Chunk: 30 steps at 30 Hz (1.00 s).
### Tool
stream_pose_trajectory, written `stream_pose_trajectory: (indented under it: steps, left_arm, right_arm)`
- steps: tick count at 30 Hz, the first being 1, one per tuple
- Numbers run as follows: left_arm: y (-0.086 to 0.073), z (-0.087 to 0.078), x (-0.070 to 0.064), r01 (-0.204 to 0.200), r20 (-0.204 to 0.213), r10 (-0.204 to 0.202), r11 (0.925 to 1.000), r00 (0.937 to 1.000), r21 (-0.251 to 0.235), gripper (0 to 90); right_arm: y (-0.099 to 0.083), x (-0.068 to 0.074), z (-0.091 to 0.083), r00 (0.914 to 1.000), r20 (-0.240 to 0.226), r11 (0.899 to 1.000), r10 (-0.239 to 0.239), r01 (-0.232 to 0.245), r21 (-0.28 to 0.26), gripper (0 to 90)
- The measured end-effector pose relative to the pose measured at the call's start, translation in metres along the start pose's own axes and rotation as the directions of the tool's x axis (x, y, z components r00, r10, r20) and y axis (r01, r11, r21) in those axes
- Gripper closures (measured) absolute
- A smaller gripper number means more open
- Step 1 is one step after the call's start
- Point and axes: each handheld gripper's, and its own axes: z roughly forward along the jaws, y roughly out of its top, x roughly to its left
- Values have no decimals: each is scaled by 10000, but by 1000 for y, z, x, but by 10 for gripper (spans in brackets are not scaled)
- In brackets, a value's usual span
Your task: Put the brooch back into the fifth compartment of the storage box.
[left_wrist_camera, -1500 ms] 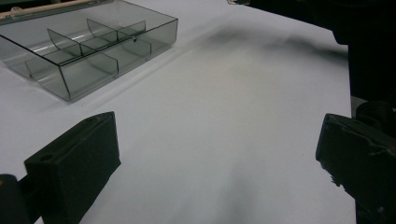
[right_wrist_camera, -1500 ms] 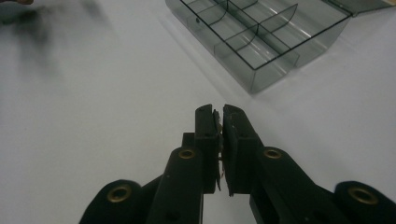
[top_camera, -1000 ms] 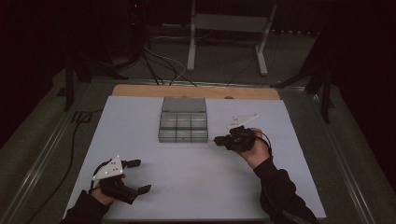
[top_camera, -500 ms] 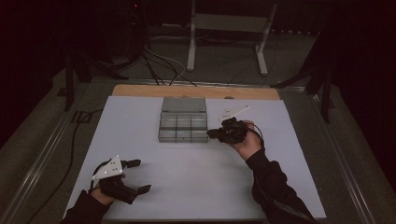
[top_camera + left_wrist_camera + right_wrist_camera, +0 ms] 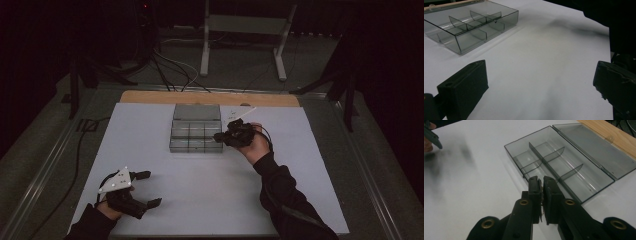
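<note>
Compartment box [image 5: 195,148] as the goal, so starting at the tongs closest to it. Right gripper [image 5: 227,136] seen with jaws pressed together, hovering at the box's near right corner, tips aimed across the front wall. In the right gripper view [image 5: 541,181], only a thin seam between the pads, with a ragged sliver in it; too small to tell whether a pinched piece or frayed padding. Just beyond those tips, the box [image 5: 526,136] with its smoky clear walls and dividers, every cell looking empty, and the hinged lid [image 5: 594,147] laid flat open on the box's far side.

Since a second ago: moved in from the box's right side to its corner, closing the gap bit by bit. Probably an approach to one of the right-hand cells, either to drop something tiny or to nudge the box. No contact with the wall visible yet.

Left gripper [image 5: 150,188] unchanged over that second, well apart from the box on its near left side, low over the white tabletop [image 5: 150,135], jaws spread wide with nothing between them [image 5: 541,80]. From there, the box [image 5: 489,35] seen up and to the left across bare table.

Beyond the box's far side, a wooden table edge [image 5: 150,97].
</note>
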Motion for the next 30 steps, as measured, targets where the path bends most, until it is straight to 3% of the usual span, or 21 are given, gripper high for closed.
stream_pose_trajectory:
  steps: [15,30]
  left_arm:
    - [0,0,1,3,-10,-3,10000,10000,31,11]
    - [0,0,1,-19,3,18,10000,10000,29,11]
  right_arm:
    - [23,-3,33,9999,-113,9996,-93,96,281,852]
    - [35,-7,64,9997,-250,9980,-51,67,634,851]
